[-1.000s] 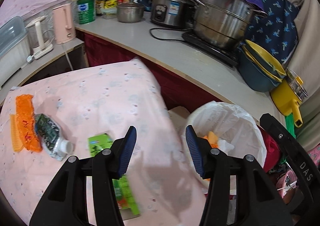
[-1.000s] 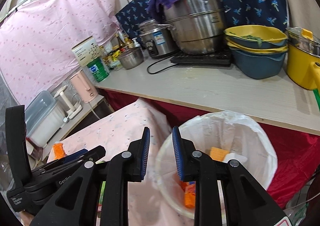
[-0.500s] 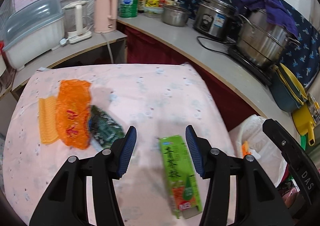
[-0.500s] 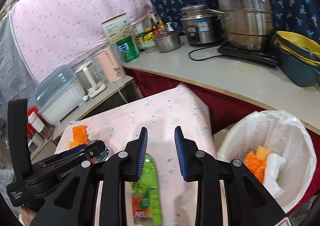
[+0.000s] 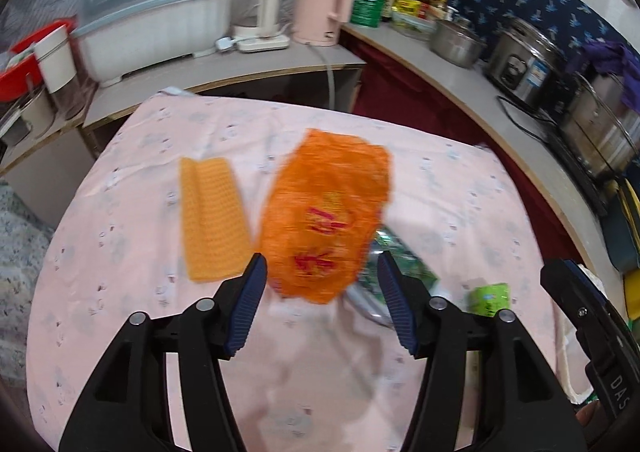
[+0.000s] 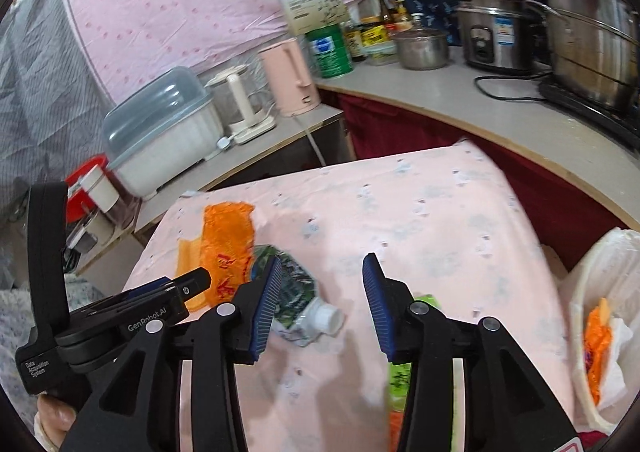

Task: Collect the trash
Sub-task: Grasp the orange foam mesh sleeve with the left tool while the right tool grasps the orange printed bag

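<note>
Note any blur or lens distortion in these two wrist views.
Left wrist: motion blur smears the orange bag and yellow cloth; the counter edge bows from fisheye. Right wrist: the crushed bottle is fairly sharp, the green carton soft; corners are vignetted black.

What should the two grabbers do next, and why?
Probably lower the left gripper onto the orange wrapper and close. Its jaws have just been opening and stand empty with the wrapper right ahead. The right gripper, also just opening and empty, faces the crushed bottle. The bin waits nearby.
</note>
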